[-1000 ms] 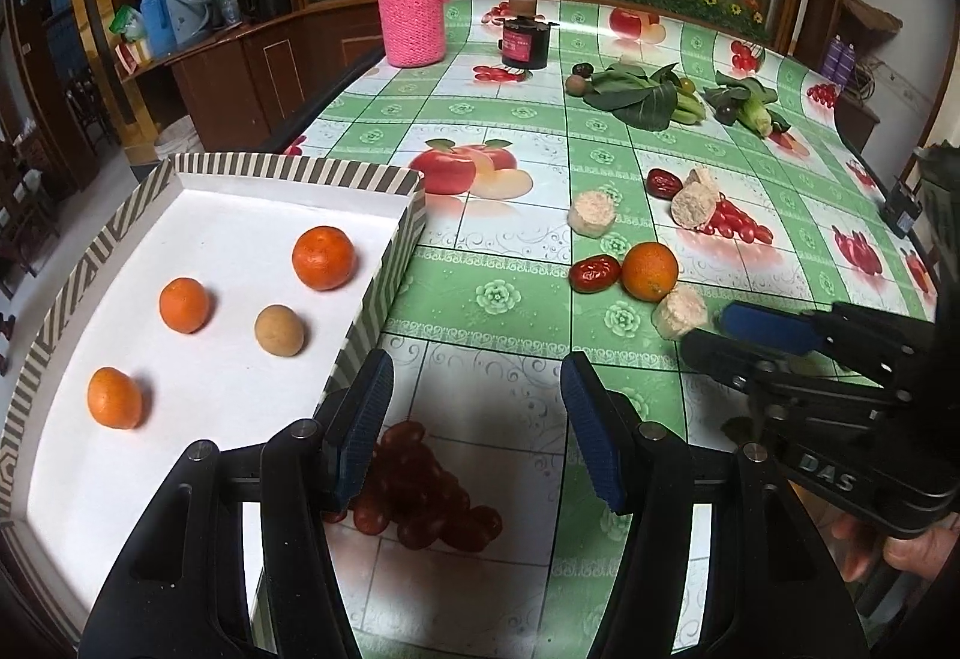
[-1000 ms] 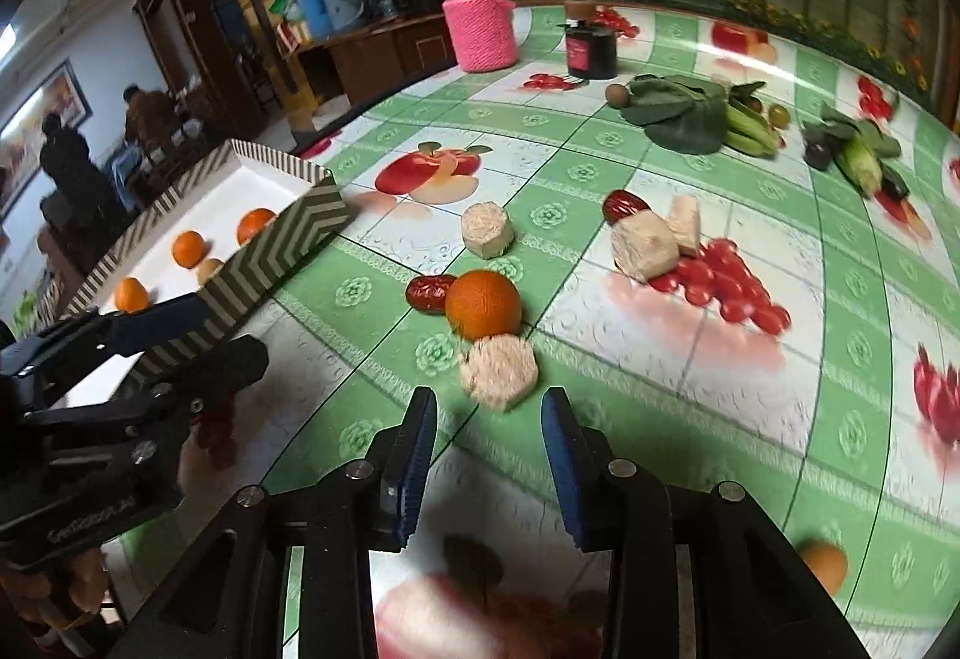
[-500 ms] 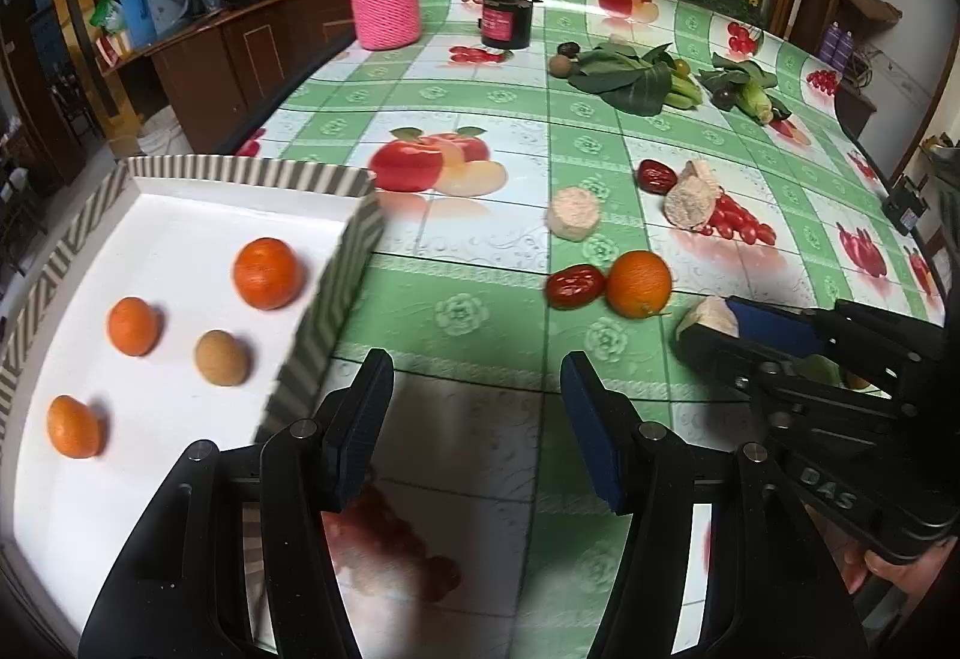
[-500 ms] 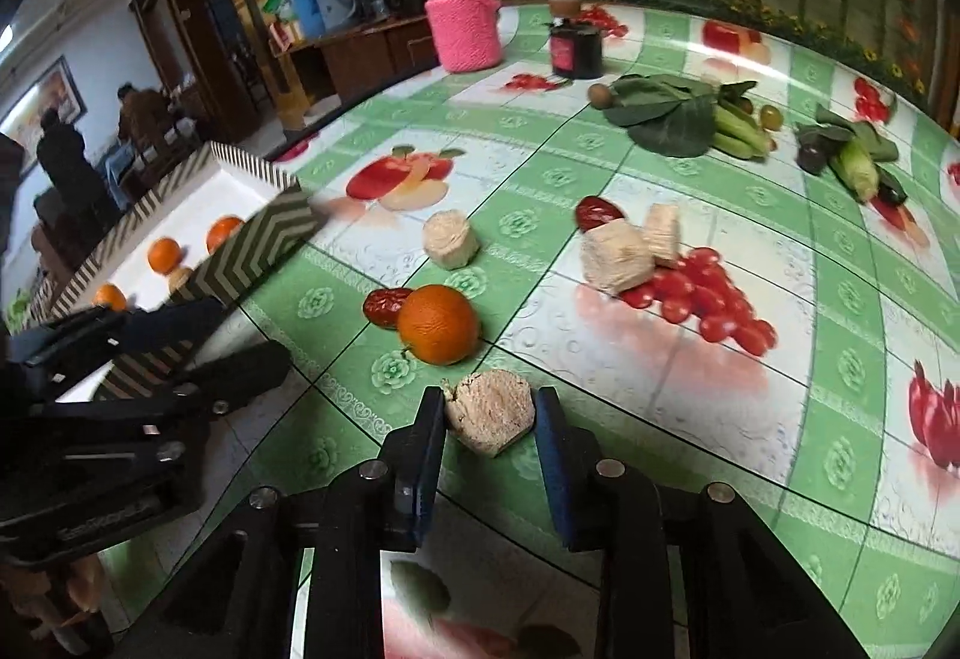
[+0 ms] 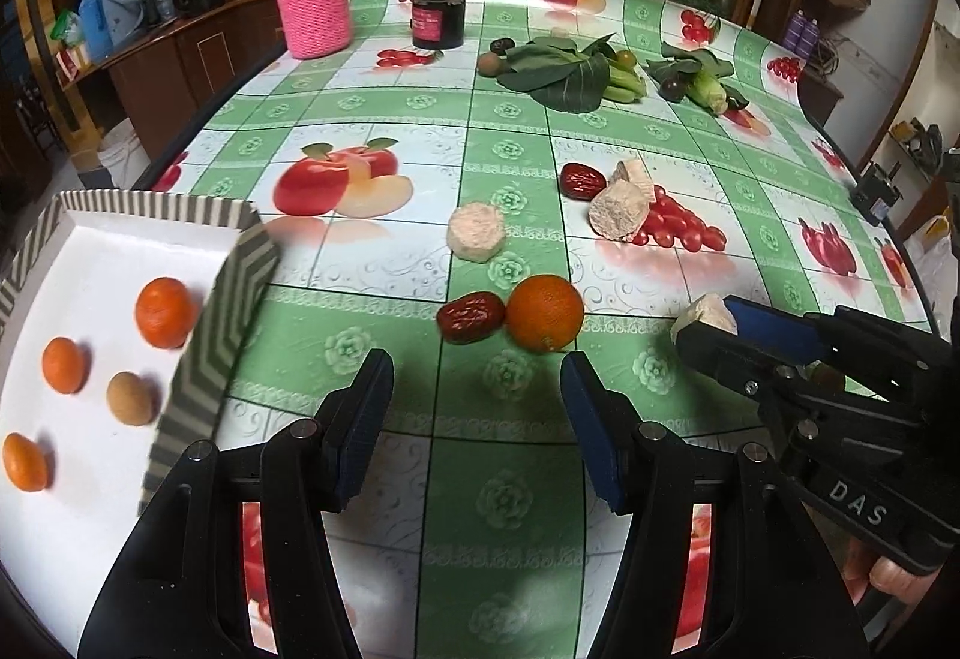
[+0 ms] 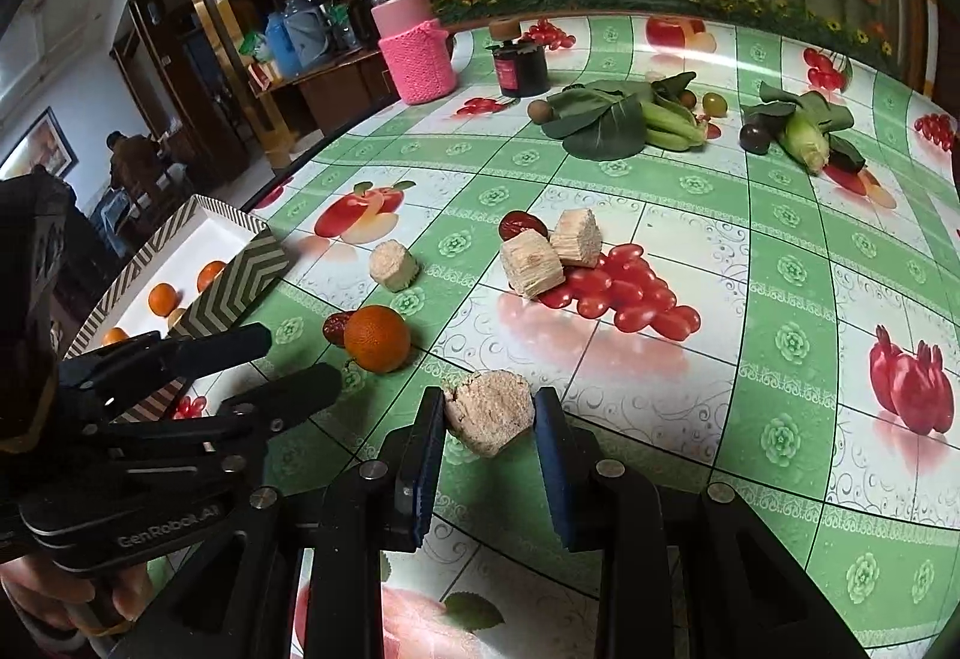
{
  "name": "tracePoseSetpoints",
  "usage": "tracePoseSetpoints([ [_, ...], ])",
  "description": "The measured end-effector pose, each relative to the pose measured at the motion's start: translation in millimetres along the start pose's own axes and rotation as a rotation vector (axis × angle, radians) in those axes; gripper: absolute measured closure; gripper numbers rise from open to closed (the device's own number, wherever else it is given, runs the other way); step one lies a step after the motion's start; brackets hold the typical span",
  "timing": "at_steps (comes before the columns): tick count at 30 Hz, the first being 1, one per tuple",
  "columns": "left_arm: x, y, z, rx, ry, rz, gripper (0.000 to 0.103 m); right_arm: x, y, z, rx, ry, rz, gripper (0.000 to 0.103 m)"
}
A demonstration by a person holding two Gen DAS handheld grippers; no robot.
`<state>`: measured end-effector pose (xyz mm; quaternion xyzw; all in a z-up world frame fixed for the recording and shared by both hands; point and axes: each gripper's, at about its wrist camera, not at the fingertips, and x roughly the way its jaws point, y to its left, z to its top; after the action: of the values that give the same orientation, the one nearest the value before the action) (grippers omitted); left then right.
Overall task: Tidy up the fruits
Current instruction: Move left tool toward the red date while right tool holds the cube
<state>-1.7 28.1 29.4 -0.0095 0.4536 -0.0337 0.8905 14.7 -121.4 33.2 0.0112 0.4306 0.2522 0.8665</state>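
**Fruit sorting: items on hand and risks**

- Tray (image 5: pixel 198 359): zigzag-edged, at the left of the desk (image 5: pixel 372 347). Holds three small oranges and one brownish round fruit, well apart from each other. Risk: its near wall stands just beside the left hand-held gripper; a sideways sweep could knock or shift it.
- Left hand-held gripper (image 5: pixel 477 407): jaws wide apart, holding nothing, low over the desk. Risk: judged to be aiming at the fruit ahead; closing off-centre could send round fruit rolling.
- Red date (image 5: pixel 470 317): touching the orange's left side. Risk: a grab at one would likely nudge the other.
- Orange (image 5: pixel 545 312): loose on the desk, just beyond the left jaws. Risk: rolls easily on the smooth cloth.
- Pale chunk (image 6: pixel 489 412): rough and crumbly-looking, sitting between the right jaws.
- Right hand-held gripper (image 6: pixel 489 422): jaws partly open around the chunk; whether the pads are pressing yet, I cannot tell. Risk: a hard squeeze may crumble it, a light one may drop it; the two tools are near and could collide.
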Motion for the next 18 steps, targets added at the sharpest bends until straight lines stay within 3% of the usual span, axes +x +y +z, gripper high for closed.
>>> tracePoseSetpoints([
  [18, 12, -19, 16, 0.052, 0.010, -0.053, 0.045, -7, -29, -1, 0.084, -0.013, -0.007, 0.074],
])
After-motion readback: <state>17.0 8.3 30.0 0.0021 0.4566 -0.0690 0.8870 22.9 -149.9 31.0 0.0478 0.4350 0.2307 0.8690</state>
